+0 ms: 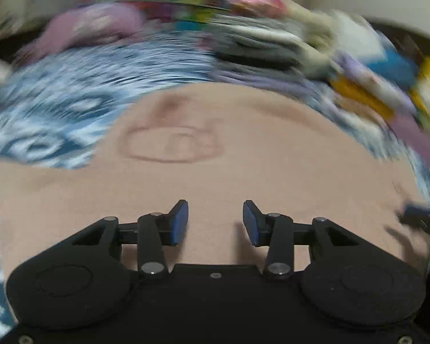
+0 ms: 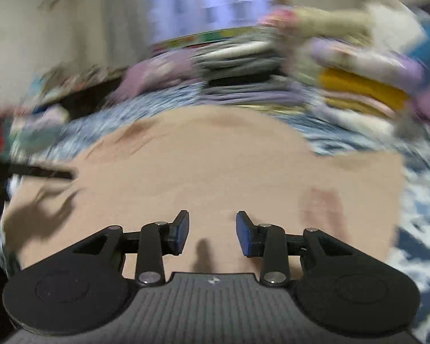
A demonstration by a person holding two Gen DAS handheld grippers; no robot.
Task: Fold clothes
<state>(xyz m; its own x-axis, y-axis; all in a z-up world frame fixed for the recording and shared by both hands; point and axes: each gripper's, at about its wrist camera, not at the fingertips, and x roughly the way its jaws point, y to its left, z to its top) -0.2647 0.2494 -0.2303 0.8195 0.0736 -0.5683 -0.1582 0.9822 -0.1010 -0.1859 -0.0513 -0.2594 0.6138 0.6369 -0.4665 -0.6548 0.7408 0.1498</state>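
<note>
A pinkish-tan garment (image 1: pixel 215 172) lies spread flat on a blue-and-white patterned cover (image 1: pixel 57 120). An oval seam outline (image 1: pixel 172 143) shows faintly through the cloth. My left gripper (image 1: pixel 215 220) hovers open over the garment's near part with nothing between its blue pads. In the right wrist view the same garment (image 2: pixel 215 157) fills the middle, and my right gripper (image 2: pixel 212 235) is open over it, also holding nothing. The other gripper shows as a dark blurred shape at the right edge (image 1: pixel 421 218) of the left wrist view and at the left edge (image 2: pixel 43 173) of the right wrist view.
Stacks of folded clothes (image 1: pixel 272 46) in grey, purple, yellow and white line the far side of the cover (image 2: pixel 415 200), with more stacks (image 2: pixel 358 86) at the back right. A loose purple garment (image 1: pixel 94 25) lies at the back left. Both views are motion-blurred.
</note>
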